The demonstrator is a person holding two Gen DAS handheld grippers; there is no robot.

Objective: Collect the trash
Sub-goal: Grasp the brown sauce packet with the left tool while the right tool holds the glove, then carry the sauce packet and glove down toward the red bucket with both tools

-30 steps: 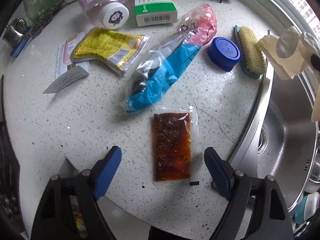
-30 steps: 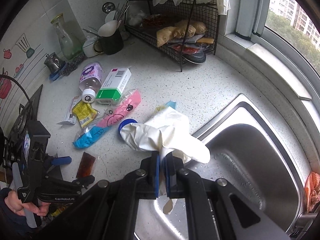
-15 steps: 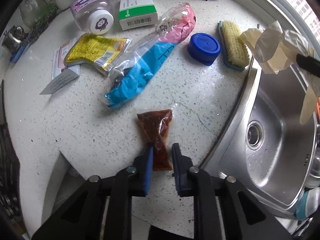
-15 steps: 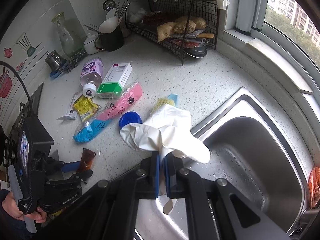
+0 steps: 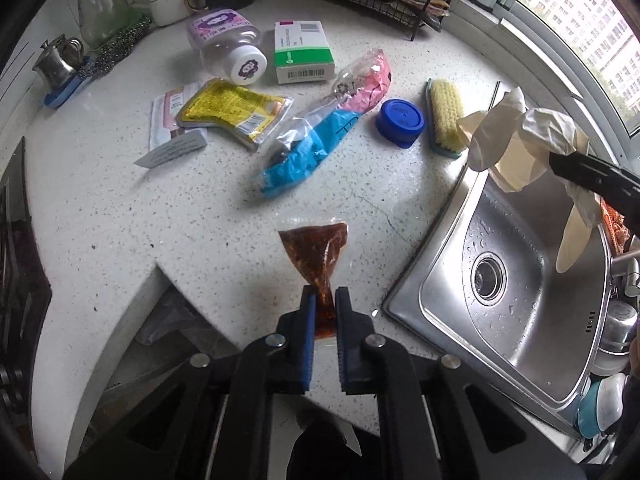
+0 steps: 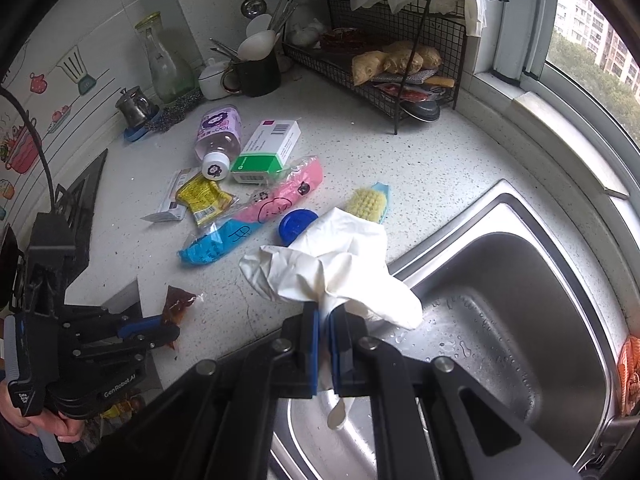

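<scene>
My left gripper (image 5: pixel 324 294) is shut on the lower end of a clear packet of red-brown sauce (image 5: pixel 316 246), lifted just off the speckled counter (image 5: pixel 120 220). The right wrist view shows the same packet (image 6: pixel 178 302) in that gripper (image 6: pixel 168 326) at lower left. My right gripper (image 6: pixel 324 312) is shut on a crumpled white rubber glove (image 6: pixel 332 260), held above the counter's edge by the sink (image 6: pixel 520 320). The glove (image 5: pixel 520 136) hangs at the right in the left wrist view. A blue-and-pink plastic bag (image 5: pixel 320 128), a yellow packet (image 5: pixel 232 110) and a blue lid (image 5: pixel 400 120) lie on the counter.
A green-and-white box (image 5: pixel 304 52), a lying bottle (image 5: pixel 228 44), paper slips (image 5: pixel 172 152) and a scrub brush (image 5: pixel 444 116) also lie there. A wire rack (image 6: pixel 380 64), a utensil cup (image 6: pixel 256 72) and a glass bottle (image 6: pixel 164 64) stand at the back. The counter edge has a notch at front left (image 5: pixel 160 276).
My left gripper went from open around the flat sauce packet to shut on it, then rose with it. The right gripper, with the glove, drifted slightly.
</scene>
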